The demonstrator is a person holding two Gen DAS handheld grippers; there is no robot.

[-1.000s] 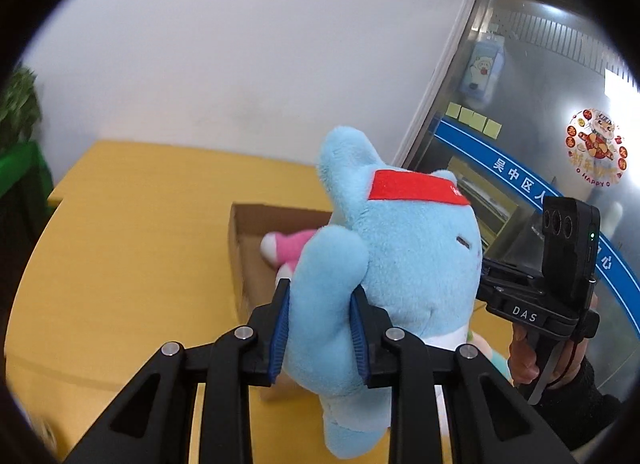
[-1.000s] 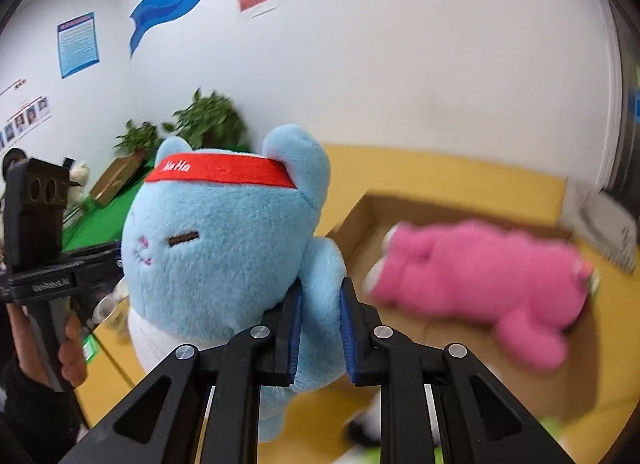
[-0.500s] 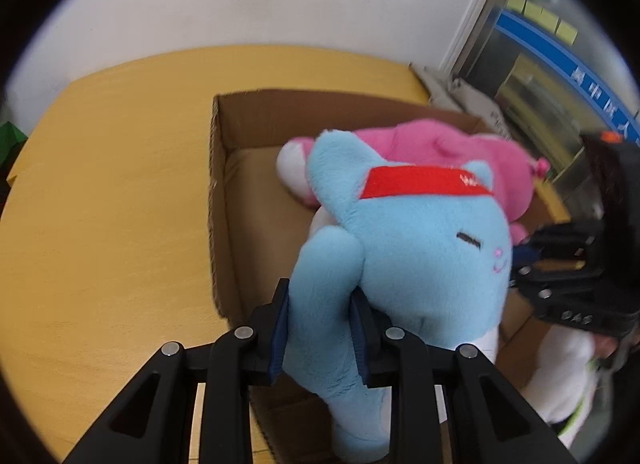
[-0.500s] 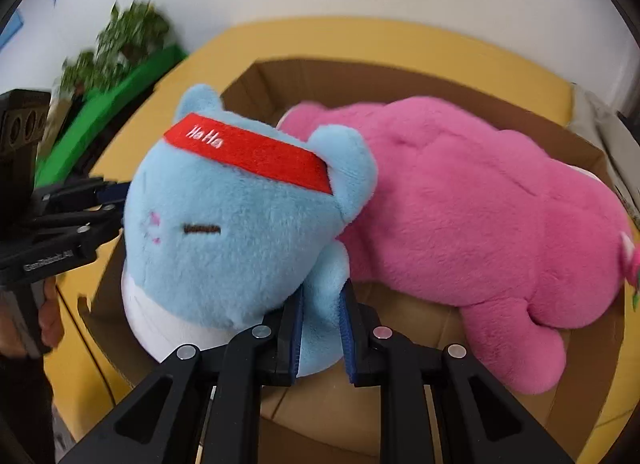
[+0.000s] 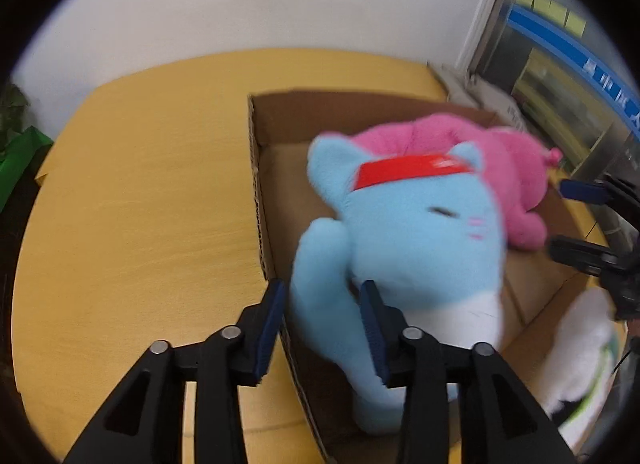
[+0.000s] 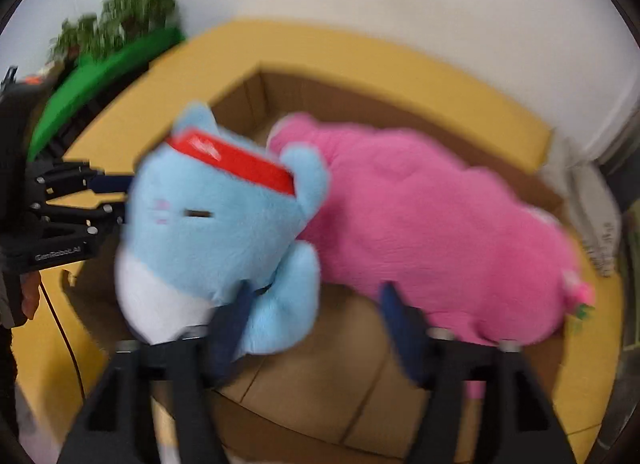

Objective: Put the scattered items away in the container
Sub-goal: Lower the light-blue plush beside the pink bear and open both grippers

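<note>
Two plush toys: blue cat, pink one; one cardboard box.

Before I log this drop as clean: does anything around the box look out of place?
One thing: a white plush lies outside the cardboard box, beside its near right wall. The blue cat and pink toy are inside.

Potted plant beside green surface; white wall behind.

A yellow wooden counter carries an open cardboard box toward its right side; folded grey cloth lies at the far right corner.
</note>
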